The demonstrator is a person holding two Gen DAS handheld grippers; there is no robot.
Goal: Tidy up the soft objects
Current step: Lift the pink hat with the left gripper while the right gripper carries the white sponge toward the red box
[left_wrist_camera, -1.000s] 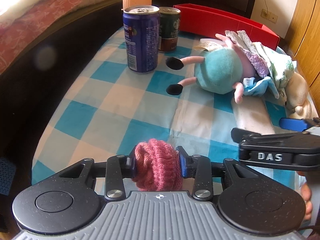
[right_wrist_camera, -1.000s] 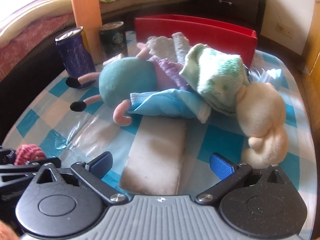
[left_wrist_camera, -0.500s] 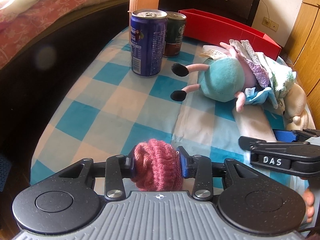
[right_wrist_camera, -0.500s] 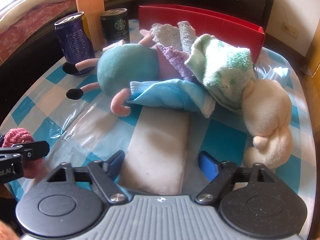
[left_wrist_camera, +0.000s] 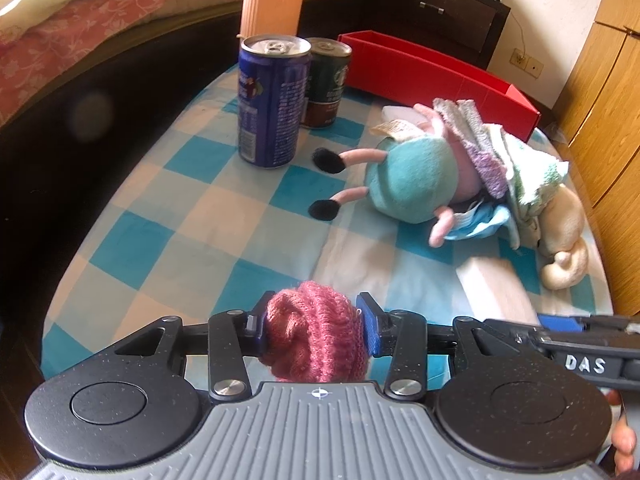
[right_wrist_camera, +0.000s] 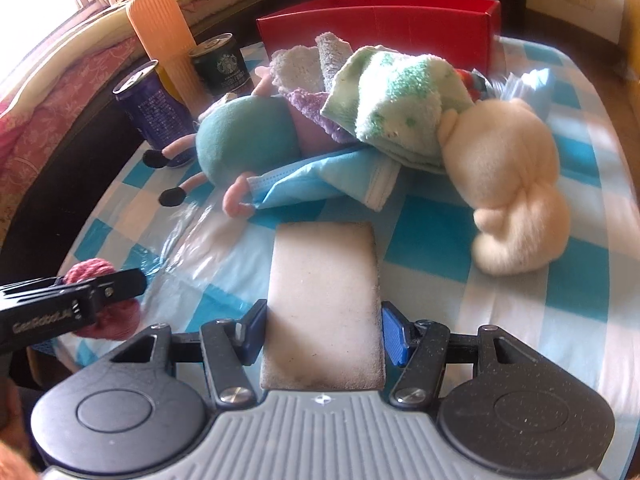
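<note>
Cans crowd your 11 o'clock: a blue can (left_wrist_camera: 273, 102) and a dark can (left_wrist_camera: 326, 82), with a red box (right_wrist_camera: 376, 30) at 12 behind the heap of plush pig (right_wrist_camera: 248, 140), green towel (right_wrist_camera: 400, 100) and cream plush (right_wrist_camera: 516, 188) on the checked desk (left_wrist_camera: 168, 208). Your left gripper (left_wrist_camera: 312, 330) tilts down, easing apart around the pink knitted ball (left_wrist_camera: 316, 338). Your right gripper (right_wrist_camera: 322, 334), also tilted down, closes on the white sponge (right_wrist_camera: 324, 296), whose long axis runs toward 12.
</note>
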